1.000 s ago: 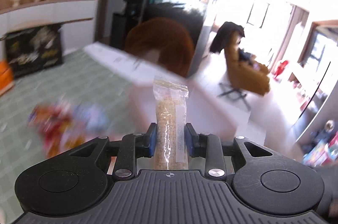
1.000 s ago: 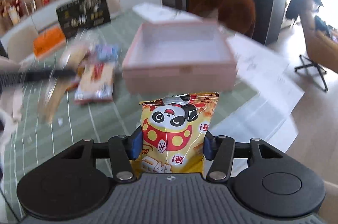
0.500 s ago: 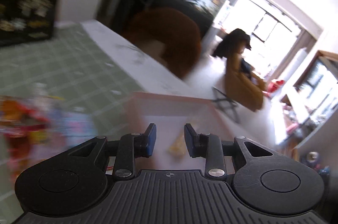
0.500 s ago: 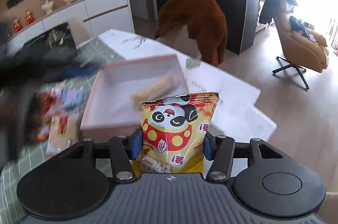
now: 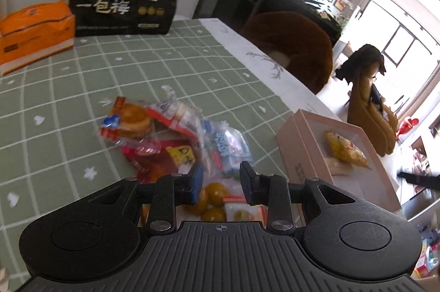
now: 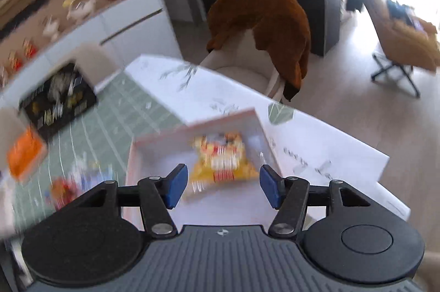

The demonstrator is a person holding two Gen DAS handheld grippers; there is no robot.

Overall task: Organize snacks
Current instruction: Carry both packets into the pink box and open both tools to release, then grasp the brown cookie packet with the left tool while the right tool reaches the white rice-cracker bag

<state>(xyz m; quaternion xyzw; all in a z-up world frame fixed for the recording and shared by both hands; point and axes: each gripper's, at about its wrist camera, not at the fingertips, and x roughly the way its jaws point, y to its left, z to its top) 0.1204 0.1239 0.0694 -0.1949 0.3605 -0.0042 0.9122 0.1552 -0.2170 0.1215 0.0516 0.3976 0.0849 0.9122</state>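
We see our left gripper [image 5: 221, 179] over a heap of snacks [image 5: 176, 138] on the green checked tablecloth [image 5: 82, 77]; its jaws stand a little apart with nothing between them. Our right gripper [image 6: 223, 186] hangs over the pink box [image 6: 154, 143], and its jaws are opening, with nothing pinched between the blue pads. The yellow snack bag [image 6: 222, 160] lies inside the box, blurry. From the left camera, that box [image 5: 291, 143] sits right of the heap.
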